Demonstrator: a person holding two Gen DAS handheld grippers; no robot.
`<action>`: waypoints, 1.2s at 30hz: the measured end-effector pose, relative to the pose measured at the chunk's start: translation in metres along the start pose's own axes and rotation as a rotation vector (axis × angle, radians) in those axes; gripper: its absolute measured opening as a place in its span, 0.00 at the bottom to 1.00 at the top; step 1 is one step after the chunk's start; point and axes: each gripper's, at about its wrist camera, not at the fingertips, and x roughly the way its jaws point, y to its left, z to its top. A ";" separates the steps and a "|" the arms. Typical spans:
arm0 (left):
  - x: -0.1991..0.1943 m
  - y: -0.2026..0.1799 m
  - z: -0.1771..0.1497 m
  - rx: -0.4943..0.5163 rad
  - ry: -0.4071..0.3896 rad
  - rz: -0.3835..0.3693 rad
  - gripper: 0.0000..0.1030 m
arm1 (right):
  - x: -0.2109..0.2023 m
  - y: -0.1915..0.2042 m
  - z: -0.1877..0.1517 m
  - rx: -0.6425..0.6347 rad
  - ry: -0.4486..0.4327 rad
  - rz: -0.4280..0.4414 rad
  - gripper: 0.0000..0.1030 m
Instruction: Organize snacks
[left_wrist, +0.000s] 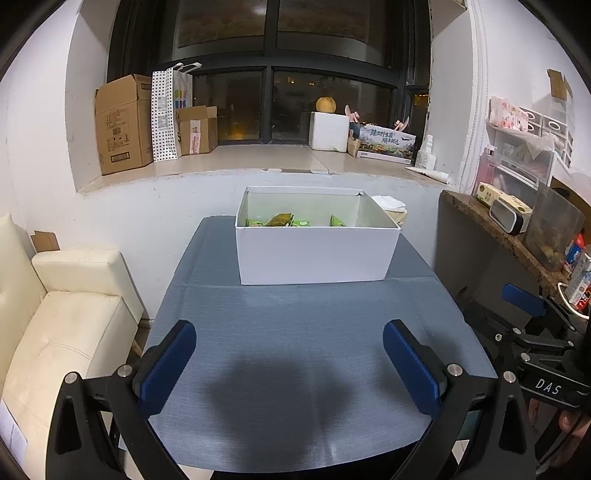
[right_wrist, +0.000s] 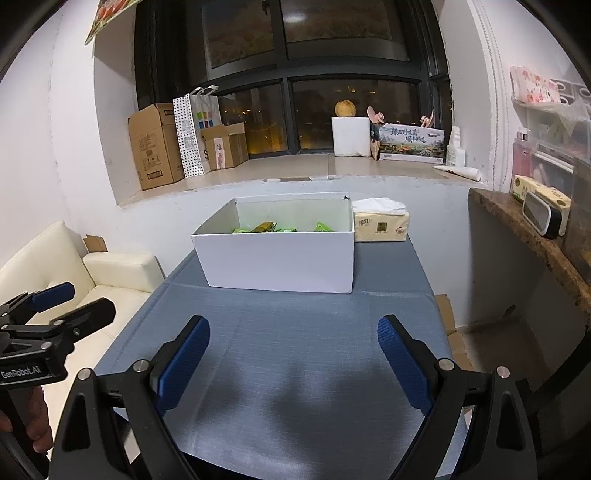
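Note:
A white open box (left_wrist: 314, 254) stands at the far end of the blue-grey table (left_wrist: 295, 332). Green and brown snack packets (left_wrist: 280, 220) lie inside it. The box also shows in the right wrist view (right_wrist: 277, 262), with the snack packets (right_wrist: 266, 227) just above its rim. My left gripper (left_wrist: 290, 365) is open and empty above the near part of the table. My right gripper (right_wrist: 293, 360) is open and empty, also over the near part. Each gripper shows at the edge of the other's view, the right gripper (left_wrist: 524, 314) and the left gripper (right_wrist: 55, 310).
A yellow tissue pack (right_wrist: 380, 223) sits right of the box. A cream sofa (left_wrist: 55, 325) stands left of the table. A dark shelf (left_wrist: 498, 229) with containers is on the right. Cardboard boxes (left_wrist: 122, 122) stand on the window sill behind.

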 end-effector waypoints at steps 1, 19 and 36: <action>0.000 0.000 0.000 -0.002 -0.001 -0.002 1.00 | -0.001 0.000 0.000 0.002 -0.001 0.001 0.93; -0.005 -0.003 0.000 0.005 -0.007 -0.014 1.00 | -0.008 -0.001 0.001 0.008 -0.005 0.020 0.93; -0.007 -0.001 0.002 0.002 -0.013 -0.013 1.00 | -0.009 -0.001 0.001 0.000 -0.009 0.031 0.93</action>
